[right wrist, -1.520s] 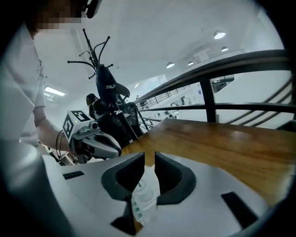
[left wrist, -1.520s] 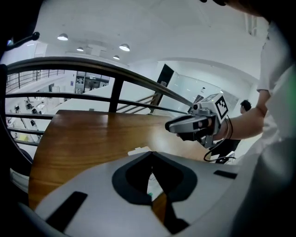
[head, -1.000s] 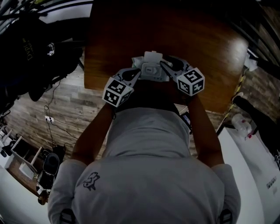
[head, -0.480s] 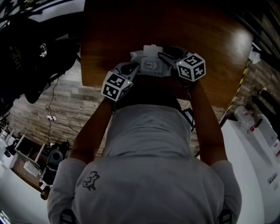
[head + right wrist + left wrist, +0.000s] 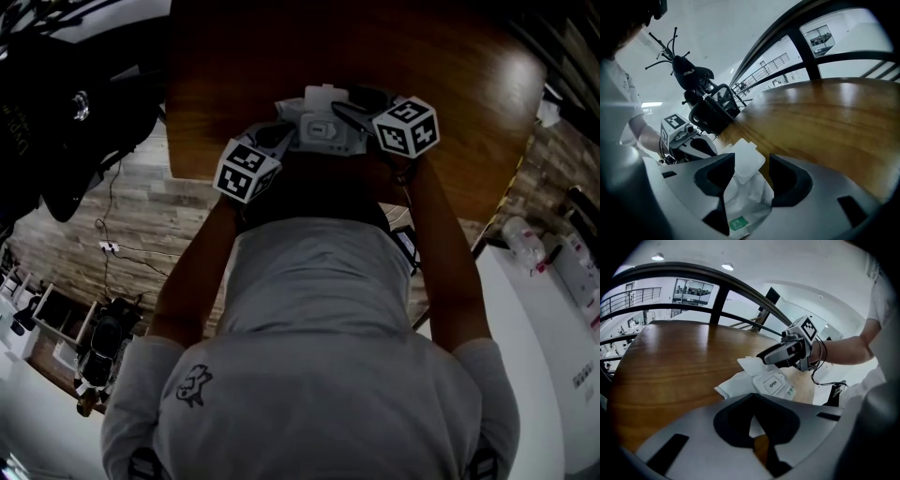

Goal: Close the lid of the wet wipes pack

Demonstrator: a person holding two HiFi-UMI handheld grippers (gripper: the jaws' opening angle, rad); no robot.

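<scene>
Where the wooden bench (image 5: 450,84) comes closest to the person, both claws reach in over its near edge. The left claw (image 5: 752,397) has its tips pressed together on one end of the wet wipes pack (image 5: 776,383), and a sliver of white wrapper shows in the hollow behind them. The right claw (image 5: 752,158) is spread, its jaws having just been opening. The pack's other end sits in the gap with neither pad touching it. The pack lies on the bench close to that near edge, between the two claws, with an "OPEN" label on top. Its lid (image 5: 746,161), a pale flap with a small tab, is tipped up and rises between the right claw's jaws.
</scene>
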